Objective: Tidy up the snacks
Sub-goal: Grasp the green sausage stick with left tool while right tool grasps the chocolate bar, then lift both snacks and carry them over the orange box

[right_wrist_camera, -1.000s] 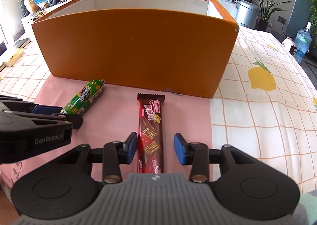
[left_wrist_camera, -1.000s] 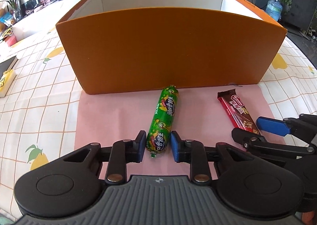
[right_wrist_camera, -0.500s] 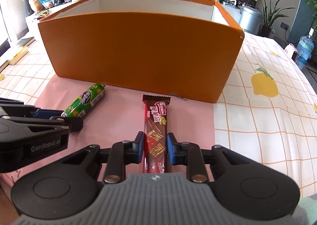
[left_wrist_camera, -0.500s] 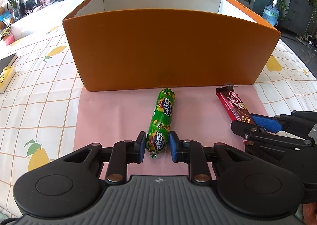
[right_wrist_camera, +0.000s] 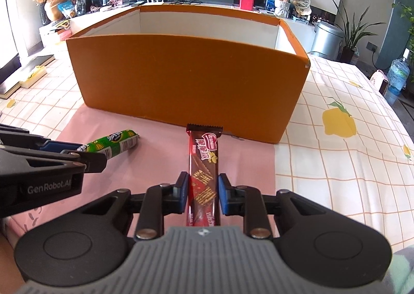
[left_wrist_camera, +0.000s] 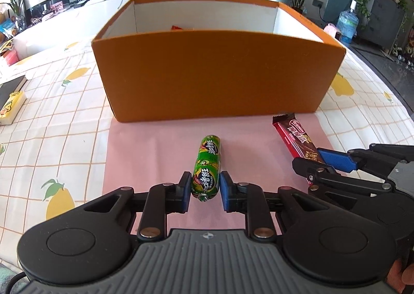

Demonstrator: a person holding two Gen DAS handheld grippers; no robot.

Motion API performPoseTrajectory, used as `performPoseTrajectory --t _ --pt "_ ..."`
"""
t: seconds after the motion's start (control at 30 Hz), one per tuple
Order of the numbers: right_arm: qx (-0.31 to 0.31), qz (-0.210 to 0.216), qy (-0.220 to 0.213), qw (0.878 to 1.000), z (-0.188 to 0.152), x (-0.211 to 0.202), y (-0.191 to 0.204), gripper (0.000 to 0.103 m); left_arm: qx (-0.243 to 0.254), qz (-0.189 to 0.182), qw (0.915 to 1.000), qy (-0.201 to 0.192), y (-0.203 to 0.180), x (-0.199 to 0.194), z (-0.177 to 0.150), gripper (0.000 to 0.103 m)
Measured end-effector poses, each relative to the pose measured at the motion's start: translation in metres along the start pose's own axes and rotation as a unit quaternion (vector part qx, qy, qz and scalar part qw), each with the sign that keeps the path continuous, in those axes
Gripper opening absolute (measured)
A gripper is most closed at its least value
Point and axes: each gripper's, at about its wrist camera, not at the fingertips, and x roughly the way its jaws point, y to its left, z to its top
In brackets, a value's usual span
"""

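Clamped between the blue pads of the left gripper (left_wrist_camera: 205, 191), the green sausage (left_wrist_camera: 207, 167) is held above the pink mat (left_wrist_camera: 155, 154), pointing to 12 o'clock at the orange box (left_wrist_camera: 217, 73). The chocolate bar (right_wrist_camera: 203, 172) is pinched by the right gripper (right_wrist_camera: 203, 194), likewise aimed at 12 o'clock.

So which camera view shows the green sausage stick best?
The left wrist view: the green sausage stick runs lengthwise, centred between the left tongs. The right wrist view shows only its far end; the left tongs hide the rest.
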Motion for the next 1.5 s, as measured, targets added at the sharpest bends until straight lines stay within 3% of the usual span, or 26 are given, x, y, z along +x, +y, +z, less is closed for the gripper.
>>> performPoseTrajectory --t 0.13,0.2,0.43,0.5,0.53,0.57,0.63,1.1,1.5 --pt "-0.002 0.001 0.019 1.0 0.0 0.004 0.0 0.021 -0.028 -0.028 0.998 0.049 0.007 0.012 -0.006 0.025" --pt "0.003 0.004 0.022 1.0 0.001 0.005 -0.002 0.021 -0.021 -0.027 0.9982 0.049 0.006 0.012 -0.007 0.026" --pt "0.005 0.003 0.033 0.999 -0.001 0.008 -0.001 0.021 -0.01 -0.032 0.9957 0.087 0.002 0.016 0.003 0.041" --pt "0.005 0.003 0.035 0.999 -0.001 0.008 -0.001 0.021 -0.007 -0.029 0.9952 0.093 0.001 0.018 0.005 0.041" --pt "0.005 0.003 0.036 0.999 -0.001 0.009 0.0 0.021 0.0 -0.026 0.9951 0.095 -0.002 0.018 0.005 0.038" --pt "0.004 0.003 0.037 0.999 -0.002 0.009 0.0 0.021 0.007 -0.024 0.9951 0.096 -0.003 0.017 0.005 0.027" --pt "0.001 0.001 0.039 0.999 -0.002 0.01 0.001 0.021 0.013 -0.017 0.995 0.098 -0.005 0.017 0.004 0.026" --pt "0.021 0.007 0.004 1.0 -0.003 -0.011 -0.005 0.021 -0.027 -0.035 0.9985 0.031 0.006 -0.013 0.009 0.024" --pt "0.033 0.006 -0.064 0.997 0.009 -0.06 -0.012 0.021 -0.024 -0.04 0.9982 -0.037 -0.001 -0.056 0.027 0.024"
